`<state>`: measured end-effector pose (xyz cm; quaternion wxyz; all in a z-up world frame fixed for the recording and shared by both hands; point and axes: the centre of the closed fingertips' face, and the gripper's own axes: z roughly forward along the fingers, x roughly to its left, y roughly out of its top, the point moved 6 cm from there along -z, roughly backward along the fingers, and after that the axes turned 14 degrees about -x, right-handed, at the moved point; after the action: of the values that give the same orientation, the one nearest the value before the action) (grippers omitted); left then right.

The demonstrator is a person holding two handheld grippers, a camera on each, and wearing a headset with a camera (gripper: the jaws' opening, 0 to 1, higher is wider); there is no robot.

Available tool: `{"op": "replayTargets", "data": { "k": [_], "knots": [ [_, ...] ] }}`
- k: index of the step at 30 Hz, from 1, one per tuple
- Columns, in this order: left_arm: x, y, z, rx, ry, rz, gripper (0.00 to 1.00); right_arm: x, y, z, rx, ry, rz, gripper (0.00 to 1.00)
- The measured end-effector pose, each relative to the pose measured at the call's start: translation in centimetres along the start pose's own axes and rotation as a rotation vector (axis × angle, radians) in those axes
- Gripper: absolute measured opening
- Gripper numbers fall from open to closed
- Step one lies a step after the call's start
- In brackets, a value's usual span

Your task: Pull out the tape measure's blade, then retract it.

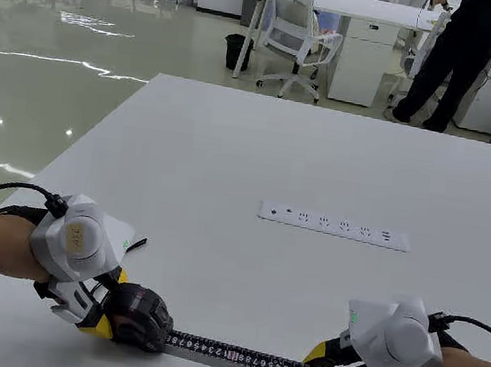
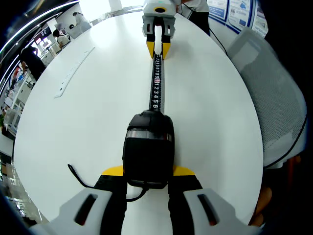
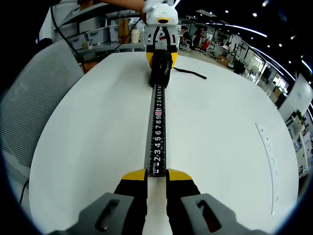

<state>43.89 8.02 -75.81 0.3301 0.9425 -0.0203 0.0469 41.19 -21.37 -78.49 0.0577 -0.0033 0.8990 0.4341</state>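
With my left gripper (image 2: 146, 171) clamped on the case (image 1: 138, 315) and my right gripper (image 3: 156, 175) pinching the blade (image 1: 233, 355) stretched along the head view's bottom, I judge pull-out nearly done; next, guide it back slowly.

Opposed gripper views, seemingly low, shared blade (image 2: 155, 83).

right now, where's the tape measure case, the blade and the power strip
tape measure case (image 2: 148, 149), left gripper view, top of black body
blade (image 3: 157, 132), right gripper view, on the printed numbers
power strip (image 1: 334, 226), head view, middle of its face
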Motion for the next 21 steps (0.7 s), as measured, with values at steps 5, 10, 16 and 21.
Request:
{"op": "replayTargets", "data": {
  "k": [5,10,16,21],
  "knots": [
    [-0.01,0.02,0.03,-0.002,0.001,-0.002,0.27,-0.03,-0.13,-0.14,0.002,-0.001,-0.001,0.13],
    [0.03,0.03,0.07,-0.002,0.001,-0.001,0.27,-0.05,-0.27,-0.32,0.006,-0.003,0.000,0.13],
    [0.06,0.05,0.10,0.001,-0.002,0.001,0.27,-0.04,-0.46,-0.59,0.008,-0.006,0.002,0.13],
    [0.05,0.04,0.13,0.001,-0.003,0.001,0.27,-0.08,-0.61,-0.78,0.010,-0.008,0.004,0.13]
  ]
}}
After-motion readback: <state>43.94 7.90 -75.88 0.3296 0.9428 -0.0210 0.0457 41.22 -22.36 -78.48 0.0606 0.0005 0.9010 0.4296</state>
